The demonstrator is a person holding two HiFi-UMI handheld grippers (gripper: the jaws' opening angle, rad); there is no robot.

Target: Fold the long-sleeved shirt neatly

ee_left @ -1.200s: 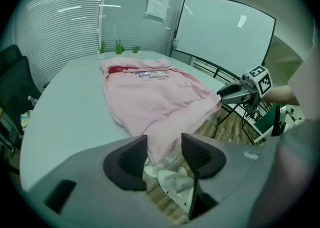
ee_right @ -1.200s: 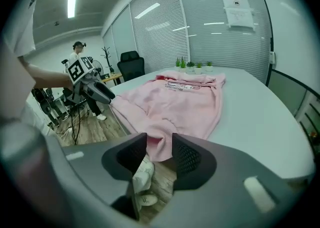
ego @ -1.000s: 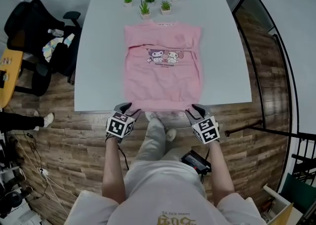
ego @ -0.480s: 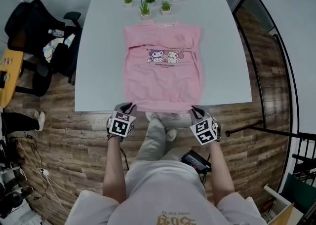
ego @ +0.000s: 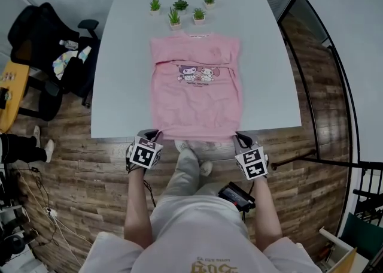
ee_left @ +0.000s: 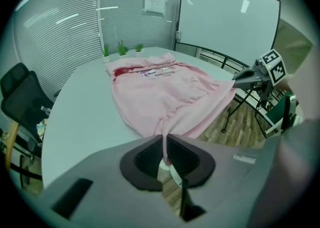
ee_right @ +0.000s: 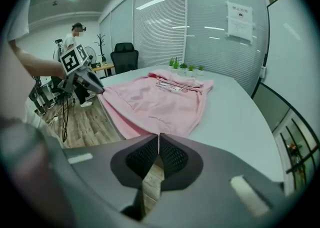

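A pink long-sleeved shirt (ego: 194,92) with a cartoon print lies flat on the white table (ego: 119,56). Its sleeves are folded in across the chest and its hem is at the near edge. My left gripper (ego: 153,136) is at the hem's left corner; its jaws have just been closing, and a pinch of pink cloth (ee_left: 163,137) is clamped between them. My right gripper (ego: 240,139) is shut on the hem's right corner, where a thin fold of cloth (ee_right: 158,139) runs between the pads. Each gripper view shows the other gripper, the right gripper (ee_left: 242,78) and the left gripper (ee_right: 94,86), holding the hem.
Several small potted plants (ego: 179,7) stand at the table's far edge, just beyond the collar. A black office chair (ego: 42,44) with clutter is on the left. A railing (ego: 317,86) runs along the right. A person (ee_right: 75,34) stands far back in the room.
Both grippers' jaws have gone from open beside the hem to shut on its two corners. The right gripper has lifted slightly with the cloth.
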